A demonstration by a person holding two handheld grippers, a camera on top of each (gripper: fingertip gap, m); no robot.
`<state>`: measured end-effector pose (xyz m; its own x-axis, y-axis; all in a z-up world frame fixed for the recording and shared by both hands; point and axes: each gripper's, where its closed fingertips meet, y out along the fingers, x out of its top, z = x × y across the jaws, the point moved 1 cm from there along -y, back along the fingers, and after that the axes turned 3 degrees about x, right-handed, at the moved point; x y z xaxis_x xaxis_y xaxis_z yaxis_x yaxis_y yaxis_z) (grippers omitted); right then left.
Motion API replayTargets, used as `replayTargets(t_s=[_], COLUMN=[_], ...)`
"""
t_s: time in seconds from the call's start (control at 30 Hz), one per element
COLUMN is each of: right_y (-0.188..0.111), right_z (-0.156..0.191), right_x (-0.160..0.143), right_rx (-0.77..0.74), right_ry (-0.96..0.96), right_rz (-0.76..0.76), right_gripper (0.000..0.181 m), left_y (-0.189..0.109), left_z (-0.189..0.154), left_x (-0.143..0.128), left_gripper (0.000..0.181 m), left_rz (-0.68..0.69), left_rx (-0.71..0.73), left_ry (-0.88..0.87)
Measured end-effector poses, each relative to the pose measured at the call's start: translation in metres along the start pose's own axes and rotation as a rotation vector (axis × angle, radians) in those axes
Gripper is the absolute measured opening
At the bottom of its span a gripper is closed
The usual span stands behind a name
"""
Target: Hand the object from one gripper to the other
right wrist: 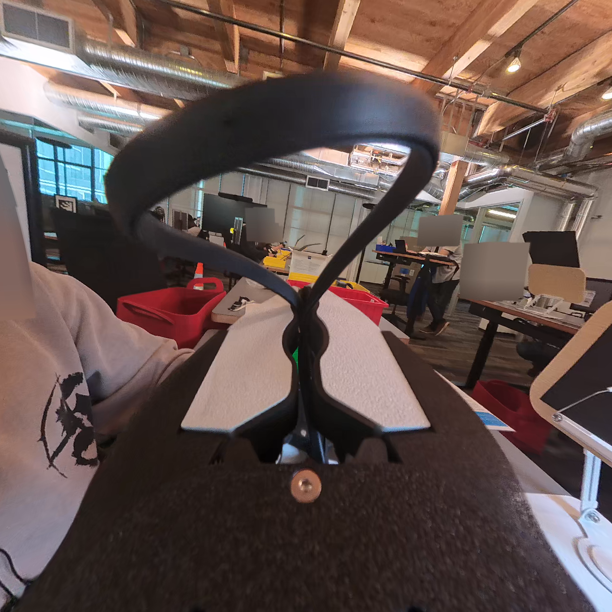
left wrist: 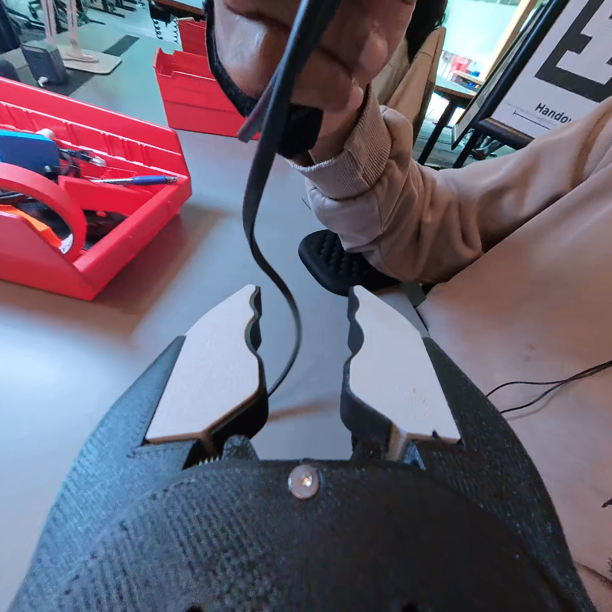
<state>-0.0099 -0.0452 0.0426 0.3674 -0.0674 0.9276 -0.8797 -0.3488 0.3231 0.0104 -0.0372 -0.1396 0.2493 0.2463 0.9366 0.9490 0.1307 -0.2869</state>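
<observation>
A long black strap [left wrist: 255, 212] hangs down from a person's hand [left wrist: 318, 66] at the top of the left wrist view. Its lower part curves between the fingers of my left gripper [left wrist: 304, 291], nearer the left finger. My left gripper is open and its pads do not press the strap. In the right wrist view my right gripper [right wrist: 306, 298] is shut on the strap [right wrist: 265, 122], which rises in a wide loop above the fingertips. Both ends of the loop run down into the closed fingers.
A red bin [left wrist: 132, 231] with a tape roll, a pen and cables stands on the grey table [left wrist: 215, 265] to the left. A second red bin [left wrist: 192, 89] is behind it. A beige sleeve [left wrist: 463, 215] fills the right side. A wooden-edged board [right wrist: 583, 374] is close on the right. Left tips to right tips: about 20 cm.
</observation>
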Motion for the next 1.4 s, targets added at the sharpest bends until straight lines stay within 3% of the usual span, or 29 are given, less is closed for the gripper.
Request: replayTargets(t_s=[0.1,0.23,0.33,0.37,0.43,0.53,0.6,0.67,0.8,0.9,1.07,1.2,1.4], right_y=[0.005,0.008,0.008,0.008,0.009,0.009,0.008,0.005,-0.006,-0.010,-0.011,0.000,0.005], right_z=[0.004,0.010,0.013,0.014,0.014,0.014,0.013,0.010,0.003,-0.008,-0.025,-0.025,-0.024], right_x=[-0.003,-0.003,0.003,0.005,0.005,0.002,0.002,0.004,0.007,-0.018,-0.095,-0.125,-0.133], right_rx=[0.025,0.058,0.078,0.086,0.087,0.085,0.081,0.064,0.026,-0.039,-0.112,-0.119,-0.132], right_ry=[0.023,0.056,0.083,0.092,0.090,0.088,0.086,0.062,0.006,-0.067,-0.186,-0.215,-0.173], right_rz=[-0.008,-0.027,-0.063,-0.074,-0.072,-0.061,-0.060,-0.046,0.019,0.207,0.608,0.682,0.678], right_gripper=[0.000,0.000,0.000,0.000,0.000,0.000,0.000,0.000,0.000,0.000,0.000,0.000,0.015], left_y=[0.008,0.014,0.012,0.011,0.010,0.014,0.018,0.014,-0.025,-0.069,-0.125,-0.129,-0.116], left_z=[0.004,0.003,0.015,0.013,0.000,-0.014,-0.012,-0.006,0.031,0.046,0.049,0.039,0.019], left_x=[-0.013,-0.014,-0.009,-0.009,-0.006,-0.005,-0.017,-0.022,0.013,0.043,0.076,0.085,0.093], left_gripper=[0.055,0.027,0.031,0.036,0.025,0.027,0.001,0.001,0.001,0.001,0.001,0.001,0.000], left_rz=[0.036,0.006,-0.018,-0.026,-0.056,-0.059,0.036,0.107,-0.041,-0.191,-0.333,-0.356,-0.366], left_rx=[0.033,0.028,0.109,0.089,-0.006,-0.096,-0.067,-0.021,0.199,0.311,0.469,0.466,0.406], left_ry=[0.078,0.094,0.082,0.074,0.055,0.030,0.077,0.099,0.036,0.006,0.072,0.122,0.210])
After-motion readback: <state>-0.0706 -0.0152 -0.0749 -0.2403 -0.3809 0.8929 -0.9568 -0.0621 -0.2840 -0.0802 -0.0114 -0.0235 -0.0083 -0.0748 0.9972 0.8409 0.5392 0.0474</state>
